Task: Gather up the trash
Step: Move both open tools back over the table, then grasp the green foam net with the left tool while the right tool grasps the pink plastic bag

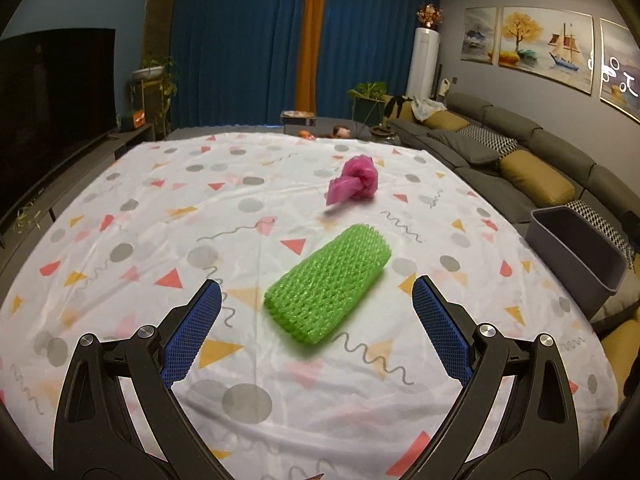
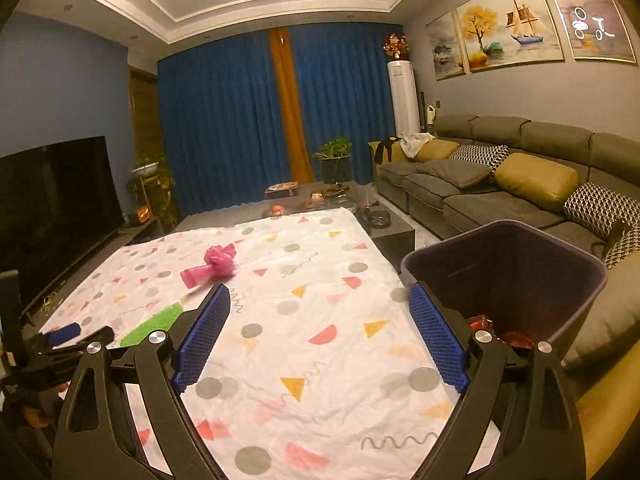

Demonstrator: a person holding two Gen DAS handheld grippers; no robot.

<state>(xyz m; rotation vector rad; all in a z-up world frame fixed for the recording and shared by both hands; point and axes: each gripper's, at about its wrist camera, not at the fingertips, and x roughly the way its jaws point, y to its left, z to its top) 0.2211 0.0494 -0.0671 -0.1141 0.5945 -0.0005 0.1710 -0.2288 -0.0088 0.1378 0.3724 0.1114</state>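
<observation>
A green foam-mesh sleeve (image 1: 328, 288) lies flat on the white patterned tablecloth (image 1: 132, 240), its long axis slanting from near left to far right, the open end toward the grey plastic bin (image 1: 576, 252) at the table's right edge. Beyond it sits a pink knotted plastic bag (image 1: 354, 180), blurred, its loose tail pointing near-left. That makes two pieces of trash on the cloth. The left gripper (image 1: 316, 296) hangs over the sleeve with its jaws spread wide and nothing between the pads. The right gripper (image 2: 320, 300) is likewise wide apart and empty beside the bin, where red scraps (image 2: 500, 330) show, partly hidden behind its finger and uncountable.
</observation>
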